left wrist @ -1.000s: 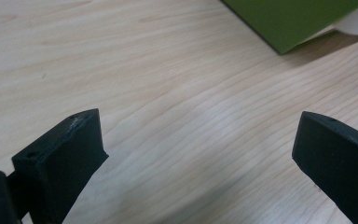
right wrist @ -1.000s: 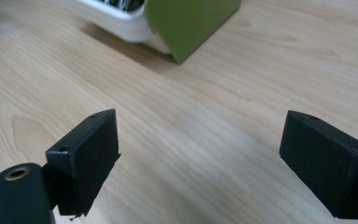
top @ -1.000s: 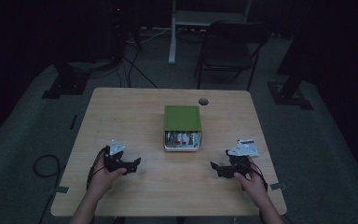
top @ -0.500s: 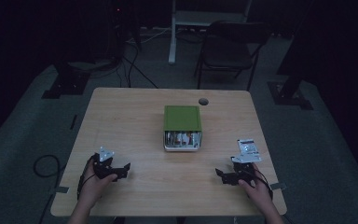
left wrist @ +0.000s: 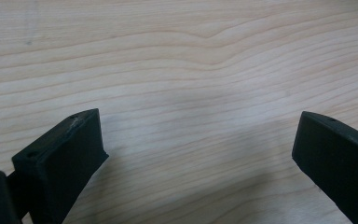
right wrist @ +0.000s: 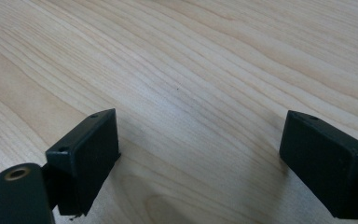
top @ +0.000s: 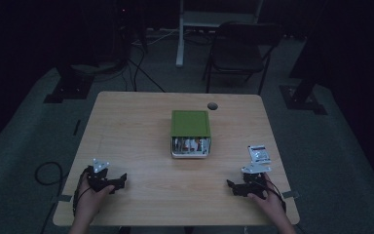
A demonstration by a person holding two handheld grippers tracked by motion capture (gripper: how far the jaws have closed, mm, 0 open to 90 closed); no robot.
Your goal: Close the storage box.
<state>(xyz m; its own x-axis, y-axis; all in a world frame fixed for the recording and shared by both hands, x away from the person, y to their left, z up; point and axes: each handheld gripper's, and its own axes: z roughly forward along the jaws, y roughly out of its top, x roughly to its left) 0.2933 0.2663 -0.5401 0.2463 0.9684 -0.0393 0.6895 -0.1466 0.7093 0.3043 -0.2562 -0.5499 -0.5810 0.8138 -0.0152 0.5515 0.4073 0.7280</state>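
Note:
A box with a green lid [top: 190, 123] and a clear front showing small items stands at the middle of the wooden table [top: 141, 122]. My left gripper [top: 121, 179] rests low at the table's front left, held by a hand, jaws pointing right. In the left gripper view it is open [left wrist: 198, 149] over bare wood. My right gripper [top: 231, 187] sits at the front right, jaws pointing left. The right gripper view shows it open [right wrist: 200, 149] with nothing between its fingers. Both are well short of the box.
A small white packet [top: 259, 154] lies on the table just beyond the right gripper. A round cable hole [top: 212, 106] sits near the far edge. A dark chair [top: 241, 51] and stands are on the floor behind the table.
Both grippers have drawn back toward the table's front edge and outward, away from the box. The box and packet have stayed put.

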